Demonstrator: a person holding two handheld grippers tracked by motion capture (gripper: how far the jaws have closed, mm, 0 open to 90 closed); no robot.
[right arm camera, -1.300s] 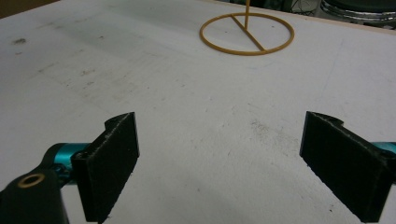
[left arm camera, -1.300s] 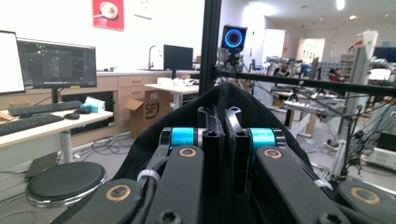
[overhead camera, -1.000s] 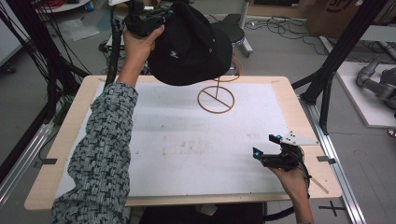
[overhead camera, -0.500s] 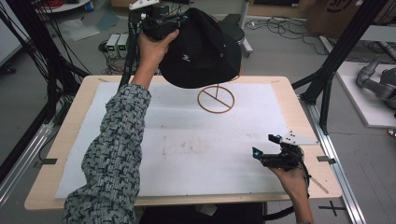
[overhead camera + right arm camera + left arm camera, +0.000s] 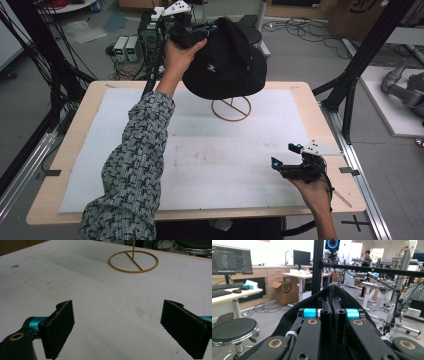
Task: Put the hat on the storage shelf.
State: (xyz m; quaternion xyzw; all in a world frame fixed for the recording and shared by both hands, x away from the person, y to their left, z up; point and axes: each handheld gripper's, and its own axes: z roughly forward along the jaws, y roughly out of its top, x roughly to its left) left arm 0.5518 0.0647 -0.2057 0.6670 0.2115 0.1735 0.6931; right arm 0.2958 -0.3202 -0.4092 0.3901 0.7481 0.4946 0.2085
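The left gripper (image 5: pixel 192 34) is raised above the far edge of the white foam-covered table (image 5: pixel 150 150), its jaws closed tight on the fabric of a black soft bucket hat (image 5: pixel 227 60). The hat hangs in the air over the gold wire ring-base stand (image 5: pixel 231 108), hiding the stand's upright. The right gripper (image 5: pixel 287 162) rests low near the table's right front corner, jaws spread wide with nothing between them.

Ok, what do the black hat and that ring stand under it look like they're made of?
The hat looks like soft matte black cloth: it sags and folds where the left gripper pinches its brim. The ring stand looks like thin wire or rod with a golden, brass-like finish; whether it is metal or wood is unclear.
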